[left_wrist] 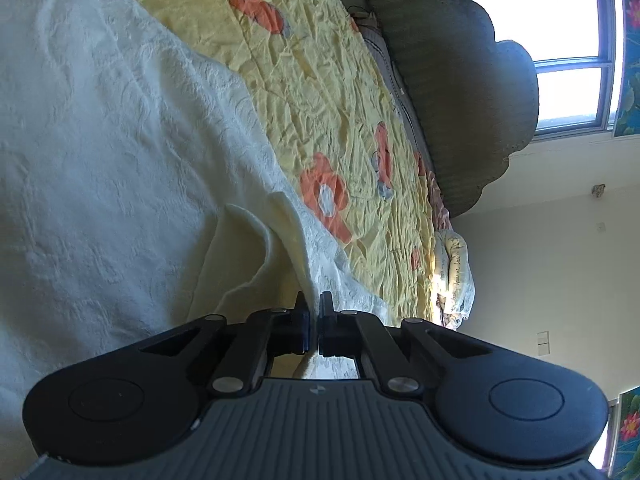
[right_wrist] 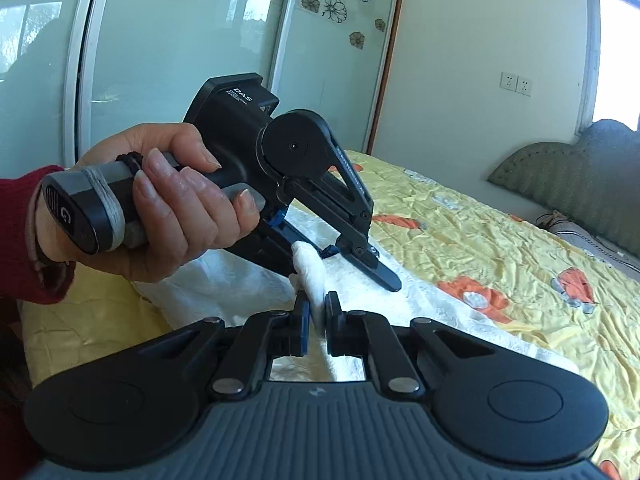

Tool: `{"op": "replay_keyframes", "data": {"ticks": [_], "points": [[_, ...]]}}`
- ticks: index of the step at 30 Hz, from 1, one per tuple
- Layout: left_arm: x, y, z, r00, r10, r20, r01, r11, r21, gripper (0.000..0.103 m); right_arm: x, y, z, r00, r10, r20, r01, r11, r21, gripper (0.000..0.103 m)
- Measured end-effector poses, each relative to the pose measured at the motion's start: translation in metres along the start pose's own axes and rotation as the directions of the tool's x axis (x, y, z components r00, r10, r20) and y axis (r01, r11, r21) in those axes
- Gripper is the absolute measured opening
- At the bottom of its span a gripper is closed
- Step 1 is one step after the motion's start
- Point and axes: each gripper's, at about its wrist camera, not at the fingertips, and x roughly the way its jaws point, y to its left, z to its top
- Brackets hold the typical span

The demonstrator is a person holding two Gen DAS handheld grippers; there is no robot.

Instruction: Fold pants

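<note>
The white textured pants point(left_wrist: 100, 140) lie spread over the yellow flowered bedspread point(left_wrist: 328, 92). My left gripper point(left_wrist: 313, 304) is shut on a raised edge of the pants. In the right wrist view the pants point(right_wrist: 432, 304) stretch across the bed. My right gripper point(right_wrist: 316, 304) is shut on a bunched fold of the pants point(right_wrist: 310, 266). The left gripper point(right_wrist: 352, 248), held in a hand with a red sleeve, sits just beyond it, tilted down onto the same edge of cloth.
A green padded headboard point(left_wrist: 472, 92) and a window point(left_wrist: 560, 60) lie past the bed. A rolled quilt point(left_wrist: 452, 272) sits at the bed's edge. Glass wardrobe doors point(right_wrist: 180, 60) stand behind the left hand. The yellow bedspread point(right_wrist: 500, 240) extends right.
</note>
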Motion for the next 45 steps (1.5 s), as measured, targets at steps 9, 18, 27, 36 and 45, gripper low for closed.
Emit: {"op": "replay_keyframes", "data": {"ticks": [9, 18, 27, 36, 45], "points": [[-0.002, 0.008, -0.011, 0.985, 0.165, 0.046, -0.170, 0.978, 0.123, 0.001, 0.022, 0.010, -0.014, 0.991, 0.053, -0.126, -0.051, 0.998, 0.021, 0.010], [-0.004, 0.002, -0.019, 0.977, 0.187, 0.099, -0.204, 0.956, 0.209, 0.002, 0.004, -0.050, 0.012, 0.999, 0.019, -0.039, -0.010, 0.975, 0.222, 0.011], [-0.012, -0.003, -0.025, 0.971, 0.203, 0.125, -0.230, 0.938, 0.258, 0.002, 0.056, -0.023, -0.013, 0.984, 0.015, -0.178, 0.022, 0.978, 0.207, 0.011], [-0.026, -0.005, 0.005, 0.972, 0.182, 0.146, -0.212, 0.951, 0.227, 0.055, 0.057, -0.025, -0.014, 0.987, 0.062, -0.145, -0.021, 0.963, 0.269, 0.012], [0.004, -0.009, 0.011, 0.974, 0.194, 0.114, -0.219, 0.934, 0.283, 0.013, 0.057, -0.027, -0.015, 0.989, 0.069, -0.133, -0.028, 0.957, 0.288, 0.012]]}}
